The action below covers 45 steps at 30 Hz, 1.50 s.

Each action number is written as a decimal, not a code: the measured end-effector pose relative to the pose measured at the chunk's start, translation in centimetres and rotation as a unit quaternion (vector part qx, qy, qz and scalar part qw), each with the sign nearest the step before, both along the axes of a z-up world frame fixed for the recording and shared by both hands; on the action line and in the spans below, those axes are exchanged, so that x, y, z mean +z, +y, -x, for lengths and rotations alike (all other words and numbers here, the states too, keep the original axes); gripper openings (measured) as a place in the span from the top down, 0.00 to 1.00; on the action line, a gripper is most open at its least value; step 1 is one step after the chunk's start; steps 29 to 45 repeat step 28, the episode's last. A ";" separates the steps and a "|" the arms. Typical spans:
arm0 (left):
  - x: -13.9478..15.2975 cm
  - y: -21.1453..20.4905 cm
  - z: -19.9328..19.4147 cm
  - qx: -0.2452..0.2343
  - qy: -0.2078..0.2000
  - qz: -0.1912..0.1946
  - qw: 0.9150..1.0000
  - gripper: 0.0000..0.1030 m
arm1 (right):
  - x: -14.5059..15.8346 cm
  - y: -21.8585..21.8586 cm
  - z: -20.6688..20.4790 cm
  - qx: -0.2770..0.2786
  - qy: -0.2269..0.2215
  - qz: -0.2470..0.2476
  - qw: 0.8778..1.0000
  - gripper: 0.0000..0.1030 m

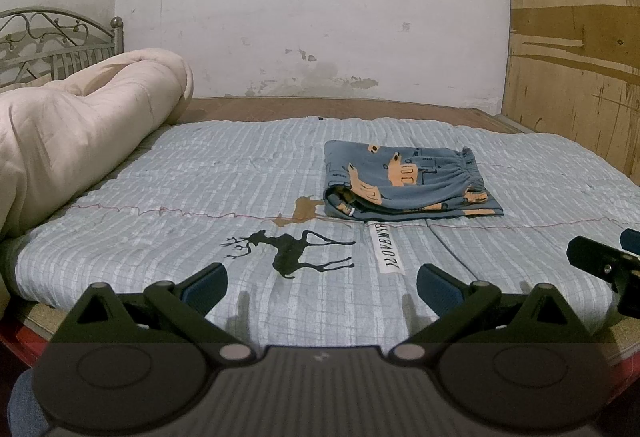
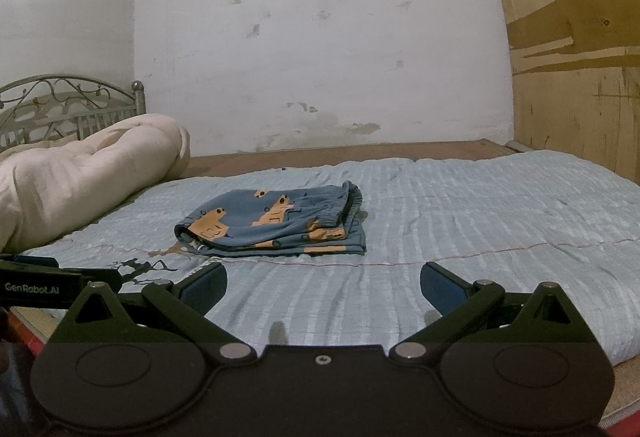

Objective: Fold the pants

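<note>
Folded pants [image 1: 408, 183] lie on the bedspread [image 1: 200, 177], rolled duvet [image 1: 80, 129] at left

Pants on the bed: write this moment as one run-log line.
pants: folded, on bed | left hand-held gripper: open, empty | right hand-held gripper: open, empty

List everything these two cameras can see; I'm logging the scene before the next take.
pants: one, blue with orange print, folded into a flat stack, on the sheet right of centre.
bed sheet: one, pale blue striped, with a black deer print and a white text label, covering the bed.
quilt: one, cream, rolled up along the left side of the bed.
headboard: one, grey metal with scrollwork, far left.
wall: white, stained, behind the bed.
wooden panel: brown, on the right.
left gripper: black with blue pads, open, low over the near sheet.
right gripper: same build, open, apart from the pants.
</note>
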State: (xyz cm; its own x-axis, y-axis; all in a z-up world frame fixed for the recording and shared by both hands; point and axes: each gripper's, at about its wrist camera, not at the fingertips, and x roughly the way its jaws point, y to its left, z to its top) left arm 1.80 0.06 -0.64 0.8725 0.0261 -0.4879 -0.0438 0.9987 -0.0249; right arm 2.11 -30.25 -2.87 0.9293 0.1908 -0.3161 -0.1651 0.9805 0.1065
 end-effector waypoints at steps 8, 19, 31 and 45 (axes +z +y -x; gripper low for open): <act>0.0 0.0 0.0 0.000 0.000 0.000 1.000 0.01 | 0.0 0.0 0.0 -0.001 0.001 0.000 1.000 0.01; 0.0 -0.1 -0.1 0.002 0.017 0.006 1.000 0.01 | 0.1 0.1 0.0 -0.001 0.001 0.000 1.000 0.01; 0.3 0.4 0.2 0.001 0.010 0.021 1.000 0.01 | 0.0 0.1 0.0 -0.001 0.001 0.000 1.000 0.01; 0.3 0.4 0.2 0.001 0.010 0.021 1.000 0.01 | 0.0 0.1 0.0 -0.001 0.001 0.000 1.000 0.01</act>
